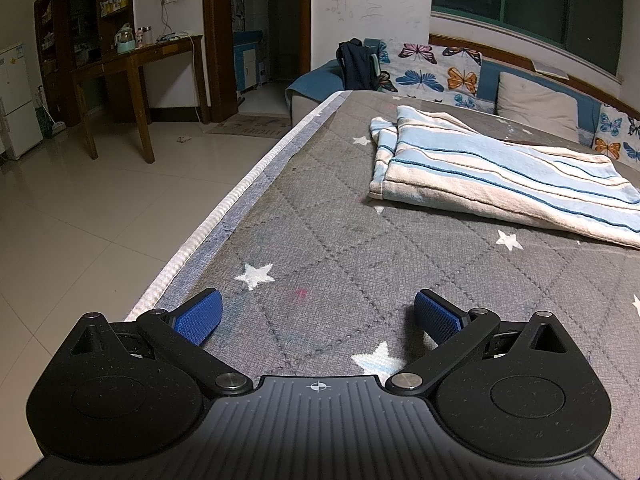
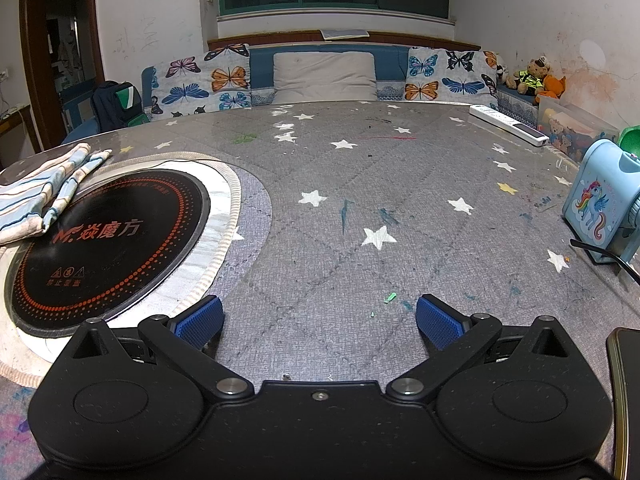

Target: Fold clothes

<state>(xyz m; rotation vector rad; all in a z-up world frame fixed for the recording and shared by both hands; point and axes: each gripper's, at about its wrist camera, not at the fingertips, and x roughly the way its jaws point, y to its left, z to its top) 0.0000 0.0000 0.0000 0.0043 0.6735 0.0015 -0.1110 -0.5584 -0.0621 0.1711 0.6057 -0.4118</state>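
A folded cloth with light blue, cream and dark blue stripes [image 1: 500, 172] lies on the grey star-patterned table cover [image 1: 340, 248], ahead and to the right of my left gripper [image 1: 318, 312]. The left gripper is open and empty, low over the cover near its left edge. In the right wrist view the same cloth [image 2: 44, 196] lies at the far left, partly over the rim of a round black induction cooktop [image 2: 108, 240]. My right gripper [image 2: 320, 316] is open and empty over bare cover, well right of the cloth.
A blue unicorn box [image 2: 600, 208] with a cable, a white power strip [image 2: 508, 124] and a dark object at the lower right edge [image 2: 624, 392] sit on the right. Butterfly cushions [image 2: 200, 84] line the far side. The table's left edge [image 1: 224, 216] drops to a tiled floor.
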